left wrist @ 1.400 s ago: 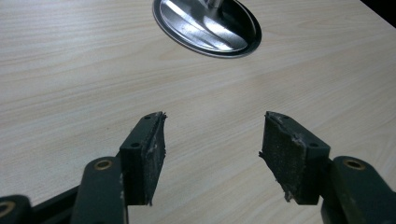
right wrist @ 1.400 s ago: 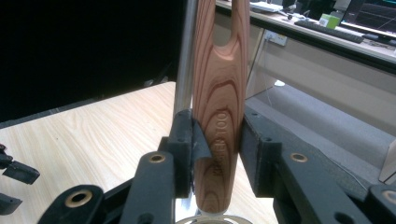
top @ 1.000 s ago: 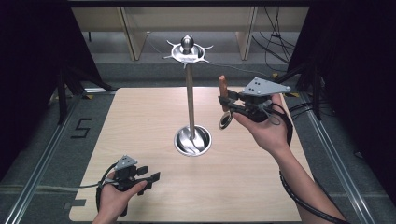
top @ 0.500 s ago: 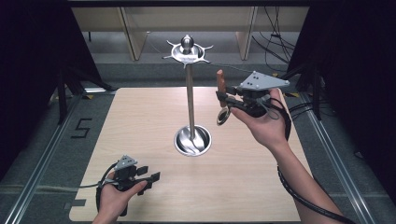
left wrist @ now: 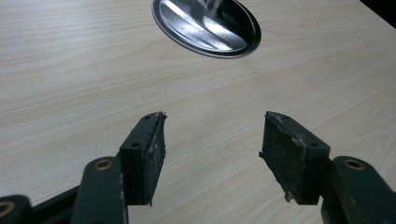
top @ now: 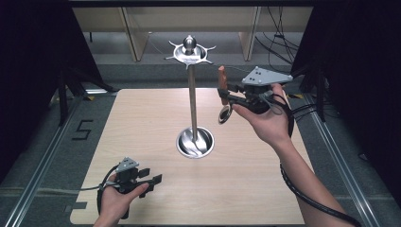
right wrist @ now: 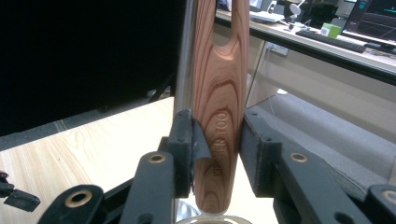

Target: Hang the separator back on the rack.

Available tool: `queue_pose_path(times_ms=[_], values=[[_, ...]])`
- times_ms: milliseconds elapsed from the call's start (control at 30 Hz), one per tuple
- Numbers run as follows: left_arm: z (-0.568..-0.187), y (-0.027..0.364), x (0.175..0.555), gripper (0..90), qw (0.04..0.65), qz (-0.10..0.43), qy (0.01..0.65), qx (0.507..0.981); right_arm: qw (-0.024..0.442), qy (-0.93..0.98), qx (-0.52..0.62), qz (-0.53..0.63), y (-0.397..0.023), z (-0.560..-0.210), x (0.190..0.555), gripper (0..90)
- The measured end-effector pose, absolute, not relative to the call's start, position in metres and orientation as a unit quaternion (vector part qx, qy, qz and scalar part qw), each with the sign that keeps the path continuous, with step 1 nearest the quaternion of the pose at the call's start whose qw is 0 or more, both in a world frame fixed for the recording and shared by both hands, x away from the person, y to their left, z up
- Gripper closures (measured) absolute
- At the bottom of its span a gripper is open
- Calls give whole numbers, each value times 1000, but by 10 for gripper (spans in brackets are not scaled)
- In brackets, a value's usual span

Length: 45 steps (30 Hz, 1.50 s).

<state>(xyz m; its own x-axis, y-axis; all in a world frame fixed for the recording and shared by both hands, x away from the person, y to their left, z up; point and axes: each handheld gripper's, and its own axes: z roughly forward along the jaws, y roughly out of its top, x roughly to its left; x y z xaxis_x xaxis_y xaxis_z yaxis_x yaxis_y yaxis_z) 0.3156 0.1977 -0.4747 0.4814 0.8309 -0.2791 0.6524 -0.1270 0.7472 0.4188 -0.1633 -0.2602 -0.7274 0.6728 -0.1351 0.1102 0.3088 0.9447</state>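
A steel stand (top: 192, 99) rises from a round base (top: 195, 142) at the table's middle, topped by a hooked crown (top: 189, 49). To its right, my right gripper (top: 224, 94) is shut on a wooden-handled utensil (top: 221, 78), held upright in the air; its metal ring end (top: 225, 114) hangs below the jaws. In the right gripper view the handle (right wrist: 219, 84), slotted at its upper end, is clamped in the right gripper (right wrist: 217, 140) just in front of the pole (right wrist: 186, 56). My left gripper (top: 155, 181) rests open near the front left. Its pads (left wrist: 149, 149) are wide apart, facing the base (left wrist: 205, 25).
The light wooden table (top: 142, 123) has metal rails along its left and right sides. Shelving and cables stand behind the far edge. Dark curtains close in on both sides.
My right gripper has lifted the utensil a little higher and slightly left, nearer the stand's pole. The left gripper has stayed where it was.
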Motion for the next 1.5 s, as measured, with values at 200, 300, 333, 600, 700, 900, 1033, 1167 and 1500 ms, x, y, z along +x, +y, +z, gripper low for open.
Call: queue_pose_path(times_ms=[200,300,333,600,700,900,1033,1167,1500], values=[[-475,198,316,386,434,103,498,744,265,764,255,529,-160,-257,423,683],[-475,198,316,385,436,103,498,743,255,766,260,529,-158,-256,423,683],[-475,198,316,385,435,103,498,743,261,765,256,531,-157,-255,425,683],[-475,197,316,386,434,101,499,744,251,766,257,534,-154,-252,426,683],[-475,197,316,386,433,102,498,744,257,767,252,531,-152,-250,428,683],[-475,197,316,386,434,101,498,744,255,769,253,529,-151,-248,430,683],[-475,198,316,386,433,103,498,744,250,768,258,531,-150,-247,432,683],[-475,197,316,386,434,101,499,743,248,771,260,526,-149,-246,434,683],[-475,198,316,385,434,101,498,744,235,778,260,522,-141,-247,439,683]])
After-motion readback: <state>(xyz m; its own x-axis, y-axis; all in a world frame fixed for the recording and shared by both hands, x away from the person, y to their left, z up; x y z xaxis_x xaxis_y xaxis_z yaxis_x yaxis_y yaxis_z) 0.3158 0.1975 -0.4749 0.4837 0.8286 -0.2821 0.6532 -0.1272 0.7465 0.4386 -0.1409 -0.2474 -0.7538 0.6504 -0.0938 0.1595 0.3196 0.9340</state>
